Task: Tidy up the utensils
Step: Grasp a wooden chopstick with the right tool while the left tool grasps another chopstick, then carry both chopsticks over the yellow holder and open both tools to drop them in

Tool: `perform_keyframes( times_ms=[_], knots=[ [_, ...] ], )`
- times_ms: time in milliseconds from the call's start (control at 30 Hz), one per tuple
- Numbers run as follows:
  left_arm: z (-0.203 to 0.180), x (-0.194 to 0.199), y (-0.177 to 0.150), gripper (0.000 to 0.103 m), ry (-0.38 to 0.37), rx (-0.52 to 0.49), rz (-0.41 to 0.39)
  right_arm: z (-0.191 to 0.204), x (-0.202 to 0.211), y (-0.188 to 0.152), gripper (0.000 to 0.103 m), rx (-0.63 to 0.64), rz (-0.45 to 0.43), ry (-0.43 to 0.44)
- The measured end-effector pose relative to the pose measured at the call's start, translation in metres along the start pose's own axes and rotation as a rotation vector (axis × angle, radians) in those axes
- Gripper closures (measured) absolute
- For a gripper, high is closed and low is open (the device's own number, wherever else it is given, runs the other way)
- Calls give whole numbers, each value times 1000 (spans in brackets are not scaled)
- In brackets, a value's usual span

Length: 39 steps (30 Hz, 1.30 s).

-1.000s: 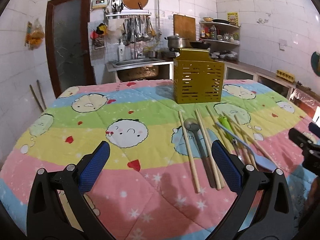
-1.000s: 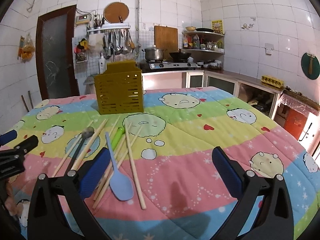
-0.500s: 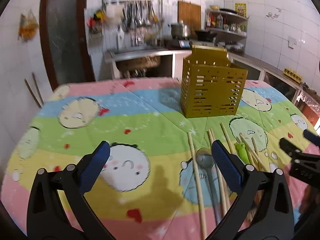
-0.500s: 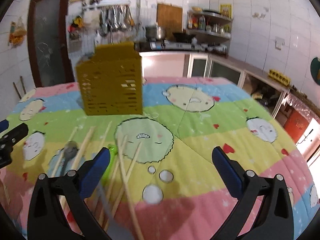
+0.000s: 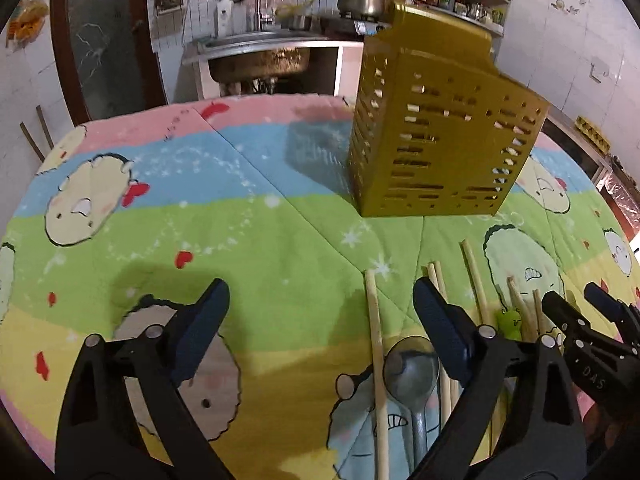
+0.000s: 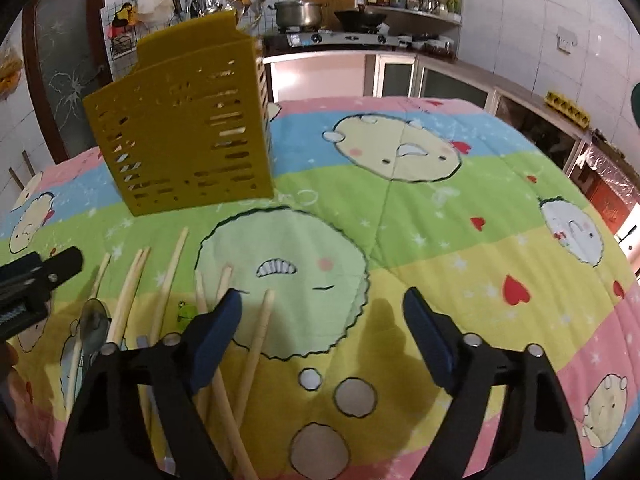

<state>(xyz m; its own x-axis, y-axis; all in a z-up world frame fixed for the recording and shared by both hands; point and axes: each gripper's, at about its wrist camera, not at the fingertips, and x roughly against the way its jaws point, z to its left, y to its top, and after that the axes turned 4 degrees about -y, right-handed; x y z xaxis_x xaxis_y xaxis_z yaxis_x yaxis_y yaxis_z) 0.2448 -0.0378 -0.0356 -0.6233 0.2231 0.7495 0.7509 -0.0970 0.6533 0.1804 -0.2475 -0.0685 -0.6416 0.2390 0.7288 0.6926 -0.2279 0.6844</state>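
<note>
Utensils scattered on quilt-covered table (image 5: pixel 248 216), none in yellow slotted holder (image 5: pixel 440 128) yet as far as visible; step reads as reach-in before first pickup. Left wrist view: left gripper (image 5: pixel 320 324) apart, jaws closing, nothing pressed between pads; one wooden chopstick (image 5: pixel 376 360) and metal spoon (image 5: pixel 412 372) lie between its fingers, more chopsticks and a green frog-topped piece (image 5: pixel 510 320) just beside. Holder stands upright past the pile, well apart. Right wrist view: right gripper (image 6: pixel 322 328) also apart and closing, gap sits over bare quilt; its left finger overlaps chopsticks (image 6: pixel 260 332), none clamped. Next move likely needs each claw lowered and lined up across one thin stick, then a pinch; flat sticks on soft fabric may slip or roll.
</note>
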Motion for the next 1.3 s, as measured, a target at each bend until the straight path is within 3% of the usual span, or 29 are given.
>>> perform_keyframes(
  times_ms=[100, 200, 300, 433, 700, 833, 1067, 1300],
  knots=[
    [-2, -8, -7, 19, -3, -13, 20, 4, -6, -3, 42, 6, 28, -4],
    [-4, -17, -13, 30, -6, -18, 56, 4, -7, -6, 48, -8, 47, 9],
    [-4, -17, -14, 33, -11, -13, 56, 7, -6, -6, 54, -2, 51, 8],
    [-4, -21, -9, 49, -34, 0, 84, 12, -7, -6, 63, 1, 72, 20],
    [-1, -24, -5, 70, -63, 21, 120, 17, -9, -5, 81, -16, 95, 41],
    [-9, -26, -4, 91, -72, -1, 126, 22, -11, -3, 92, -17, 86, 43],
    [-13, -24, -3, 97, -68, 0, 106, 12, -10, 8, 94, -50, 59, 67],
    [-15, 15, 3, 98, -80, 5, -13, -4, 16, 22, 95, -81, -24, 97]
  ],
)
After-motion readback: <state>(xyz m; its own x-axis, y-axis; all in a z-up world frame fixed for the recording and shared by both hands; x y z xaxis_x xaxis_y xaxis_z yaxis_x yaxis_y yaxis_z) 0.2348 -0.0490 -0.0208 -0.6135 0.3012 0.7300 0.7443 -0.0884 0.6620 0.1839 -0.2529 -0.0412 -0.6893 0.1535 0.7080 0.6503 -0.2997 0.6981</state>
